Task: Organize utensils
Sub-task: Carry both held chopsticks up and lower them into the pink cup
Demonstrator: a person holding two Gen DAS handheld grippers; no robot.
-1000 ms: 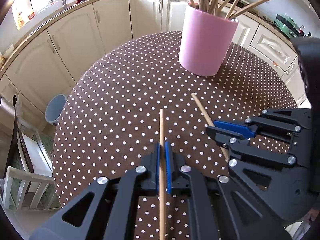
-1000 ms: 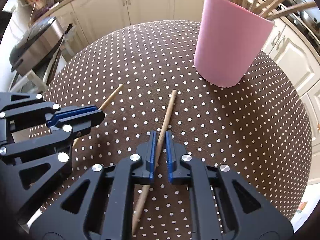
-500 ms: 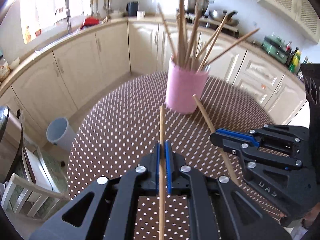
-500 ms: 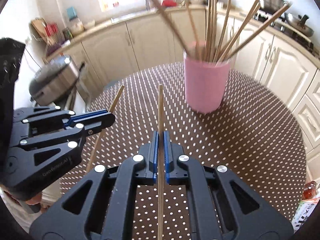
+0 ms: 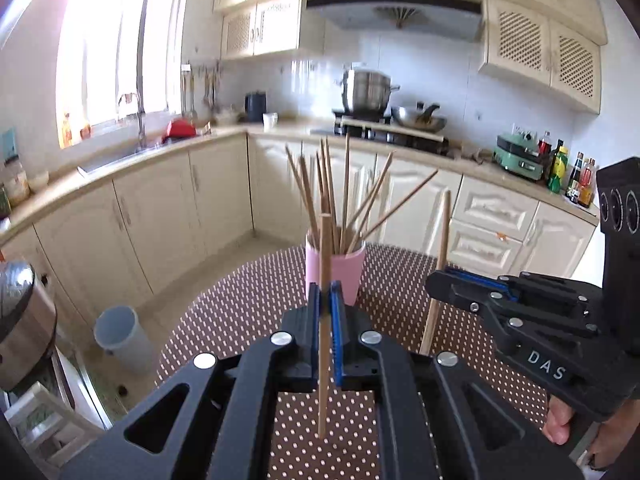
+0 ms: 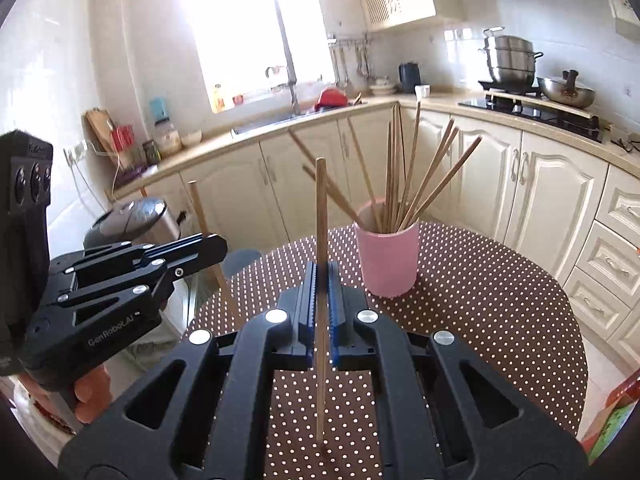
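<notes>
- Mid-carry: one wooden chopstick each, both lifted clear of the polka-dot surface [image 5: 224, 320], neither yet in the pink cup [image 5: 335, 270].
- Left claw [image 5: 325, 294] clamped on its chopstick [image 5: 324, 320]; right claw [image 6: 321, 276] clamped on its own chopstick [image 6: 320, 280] — each stick near upright, ends well past the pads above and below.
- Next, by judgement: bring each lower tip over the cup's rim, find a gap among the splayed chopsticks already standing there [image 6: 404, 184], then part the pads.
- Sticks: slim, plain, pale wood — prone to pivot in a narrow grip.
- Cup: upright on the surface, ahead of both claws.
</notes>
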